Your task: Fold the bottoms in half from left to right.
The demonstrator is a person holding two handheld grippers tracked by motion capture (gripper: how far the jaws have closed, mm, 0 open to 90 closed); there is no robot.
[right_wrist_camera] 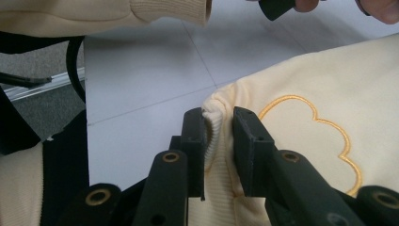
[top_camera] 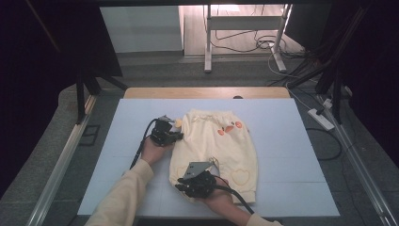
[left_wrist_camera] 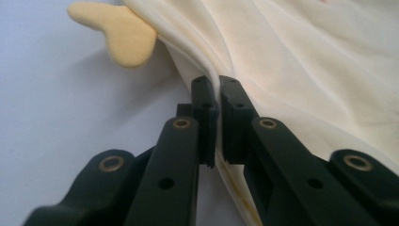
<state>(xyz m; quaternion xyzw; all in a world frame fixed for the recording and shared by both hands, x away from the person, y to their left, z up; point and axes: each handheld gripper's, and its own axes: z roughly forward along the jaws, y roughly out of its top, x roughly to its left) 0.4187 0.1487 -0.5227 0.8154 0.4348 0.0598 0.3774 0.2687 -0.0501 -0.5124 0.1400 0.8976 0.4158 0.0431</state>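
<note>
— So, what is lying under the two grippers?

— A pale blue-white mat point(top_camera: 282, 141) is covering the table point(top_camera: 207, 92), whose wooden edge is showing just past the mat's far side. Beyond that, grey floor point(top_camera: 188, 73) is running to a white frame on legs point(top_camera: 244, 28) with loose cables around its feet, and a white power strip point(top_camera: 321, 118) is lying on the floor well off to the right of the right gripper. Dark curtains are closing in both sides of the room.

— And the garment?

— A pair of small cream trousers point(top_camera: 221, 146) is lying flat on the mat between and beyond the grippers, waistband at the far end, cuffs toward the person. An orange patch point(top_camera: 229, 128) is sitting near the waistband, and a cloud outline stitched in yellow point(top_camera: 240, 176) is showing just right of the right gripper. A soft yellow flap point(left_wrist_camera: 124, 35) is sticking out from the trousers' edge ahead of the left gripper's jaws and to their left.

— How is the left gripper point(left_wrist_camera: 217, 92) standing?

— Its jaws are pressing nearly together with a fold of the cream cloth pinched between them, at the trousers' upper left edge.

— The right gripper point(right_wrist_camera: 220, 123)?

— It is sitting at the near left cuff point(right_wrist_camera: 214, 122); the ribbed cuff is bunching between the two jaws, which are closing on it from both sides, with a gap the width of the cloth. The person's cream sleeve point(top_camera: 124, 193) is reaching in from the near edge toward the left gripper.
</note>
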